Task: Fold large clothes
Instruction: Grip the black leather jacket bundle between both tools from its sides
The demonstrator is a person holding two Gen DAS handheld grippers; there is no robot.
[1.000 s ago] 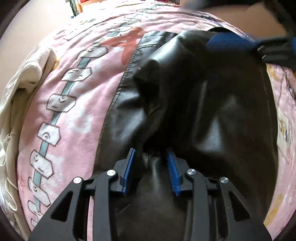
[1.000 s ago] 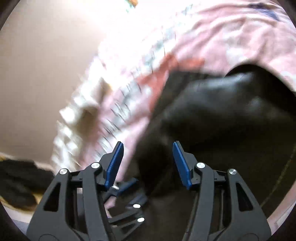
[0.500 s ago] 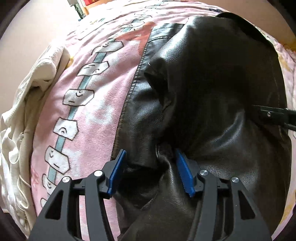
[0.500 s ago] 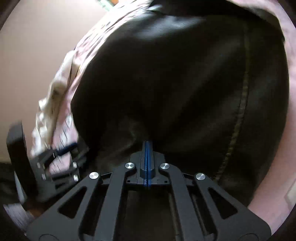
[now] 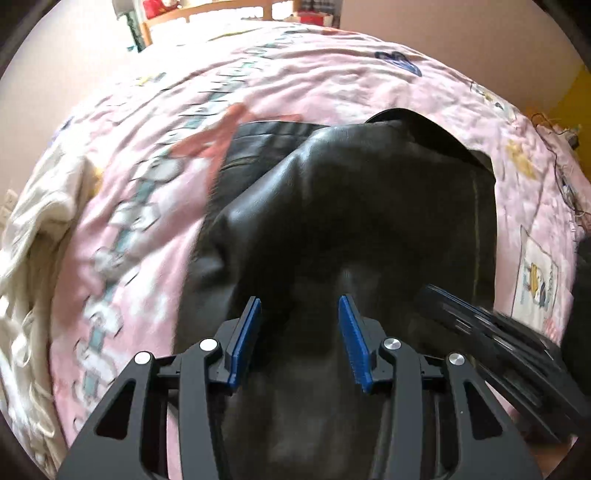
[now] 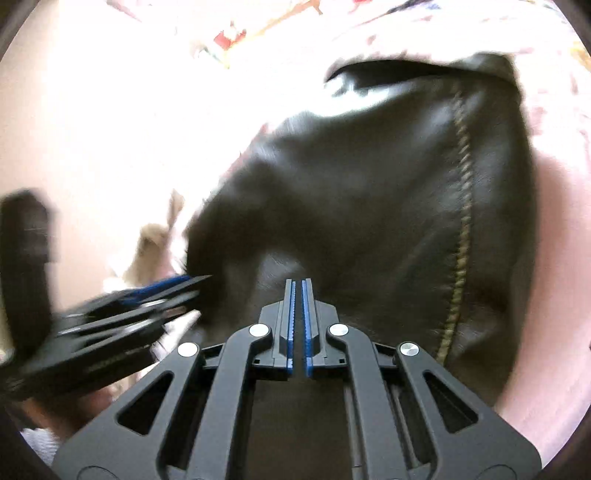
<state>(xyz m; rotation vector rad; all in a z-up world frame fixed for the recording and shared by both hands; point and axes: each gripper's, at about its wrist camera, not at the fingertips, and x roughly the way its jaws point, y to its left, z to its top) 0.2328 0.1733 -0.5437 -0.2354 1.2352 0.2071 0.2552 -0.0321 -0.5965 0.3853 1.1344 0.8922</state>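
Note:
A black leather garment (image 5: 351, 206) lies on a pink patterned bedspread (image 5: 155, 192), its near part lifted toward me. My left gripper (image 5: 300, 306) is open, its blue pads either side of a ridge of leather. My right gripper (image 6: 298, 286) is shut on the garment's near edge (image 6: 369, 206), which has a tan stitched seam (image 6: 461, 206). The right gripper also shows in the left wrist view (image 5: 480, 325) at lower right. The left gripper shows blurred in the right wrist view (image 6: 140, 299) at lower left.
A cream garment (image 5: 33, 236) is bunched at the bed's left edge. A wooden headboard and shelves (image 5: 207, 14) stand at the far end. Cables and small items (image 5: 561, 147) lie at the far right edge of the bed.
My right gripper went from open to shut on the garment's edge and has lifted it. My left gripper's jaws have opened wider and it has pulled back, showing more bed.

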